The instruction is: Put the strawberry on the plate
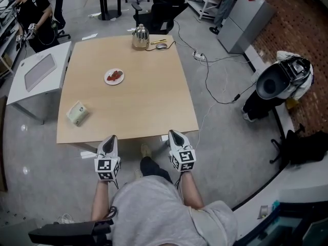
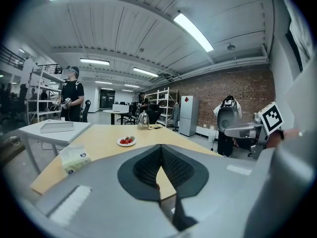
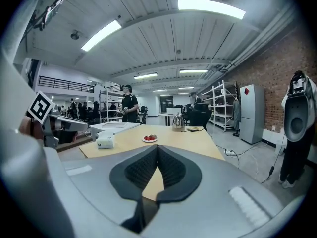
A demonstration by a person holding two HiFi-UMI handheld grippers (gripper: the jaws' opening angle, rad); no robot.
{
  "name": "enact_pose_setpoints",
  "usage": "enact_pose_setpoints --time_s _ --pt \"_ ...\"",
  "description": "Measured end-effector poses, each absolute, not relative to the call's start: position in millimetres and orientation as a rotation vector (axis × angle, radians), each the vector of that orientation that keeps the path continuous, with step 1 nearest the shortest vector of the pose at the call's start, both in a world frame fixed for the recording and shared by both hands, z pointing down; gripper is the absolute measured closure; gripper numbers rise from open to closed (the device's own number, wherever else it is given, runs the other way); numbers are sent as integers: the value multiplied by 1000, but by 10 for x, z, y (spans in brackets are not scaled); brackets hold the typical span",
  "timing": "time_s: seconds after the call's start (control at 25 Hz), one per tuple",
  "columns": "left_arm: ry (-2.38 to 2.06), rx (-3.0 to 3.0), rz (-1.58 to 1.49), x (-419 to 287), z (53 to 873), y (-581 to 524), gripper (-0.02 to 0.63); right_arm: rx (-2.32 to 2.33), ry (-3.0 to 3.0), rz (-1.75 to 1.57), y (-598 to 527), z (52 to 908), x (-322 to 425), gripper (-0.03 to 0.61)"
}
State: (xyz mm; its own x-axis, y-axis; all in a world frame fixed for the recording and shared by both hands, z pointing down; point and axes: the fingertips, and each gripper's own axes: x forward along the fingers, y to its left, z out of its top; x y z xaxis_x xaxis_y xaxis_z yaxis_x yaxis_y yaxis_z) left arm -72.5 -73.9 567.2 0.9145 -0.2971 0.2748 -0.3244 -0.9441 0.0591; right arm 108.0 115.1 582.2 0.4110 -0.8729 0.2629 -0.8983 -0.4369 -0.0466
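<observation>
While hovering at the near edge of table, left gripper is showing jaws together, empty. Strawberry is lying on plate, well apart. Right gripper is likewise showing jaws together, empty. Placing is looking done; any regrasp is needing jaws opened first.

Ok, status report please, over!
Left gripper shut, empty. Right gripper shut, empty. Strawberries on plate. Nothing in the way.

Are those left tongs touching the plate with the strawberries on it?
Apart. The head view shows the left tongs by the near edge of the table, with bare tabletop between them and the plate farther back.
</observation>
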Motion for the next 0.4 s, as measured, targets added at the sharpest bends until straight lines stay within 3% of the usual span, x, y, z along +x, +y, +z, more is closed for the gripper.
enact_pose_setpoints --time_s 0.4 --pt "-494 2973 401 -734 5670 -709 594 2545 -1616 389 1170 5859 1064 572"
